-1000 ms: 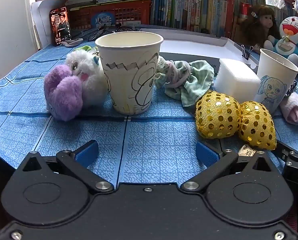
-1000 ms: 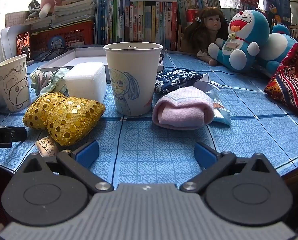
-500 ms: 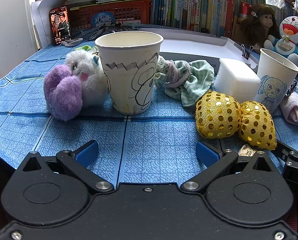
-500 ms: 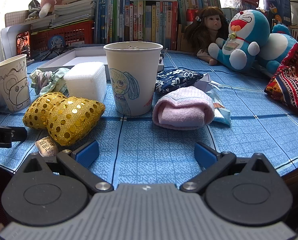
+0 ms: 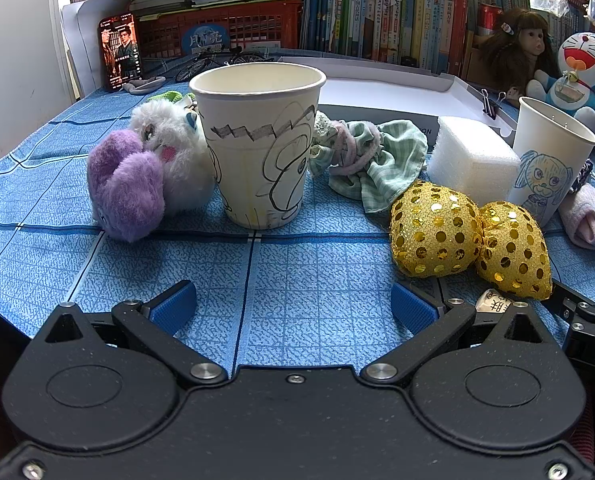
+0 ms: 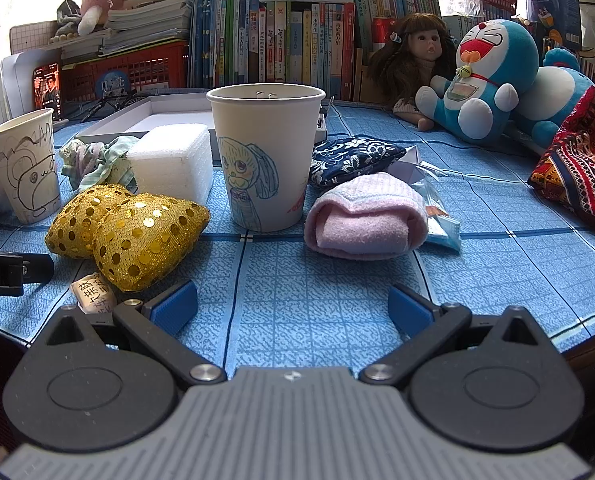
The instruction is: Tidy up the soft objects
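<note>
The gold sequinned cushion (image 6: 125, 232) lies on the blue-clothed bench (image 6: 317, 304) at the left of the right-wrist frame, long axis slanting toward the dog-drawn cup (image 6: 263, 160). The right hand-held gripper (image 6: 293, 308), spread and empty, sits just beside it; the left hand-held gripper (image 5: 293, 308), equally spread, has it at lower right.

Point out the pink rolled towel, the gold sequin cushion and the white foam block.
pink rolled towel (image 6: 363, 216): right wrist view, front fold.
gold sequin cushion (image 6: 145, 236): right wrist view, nearer lobe.
white foam block (image 5: 471, 158): left wrist view, top face.
</note>
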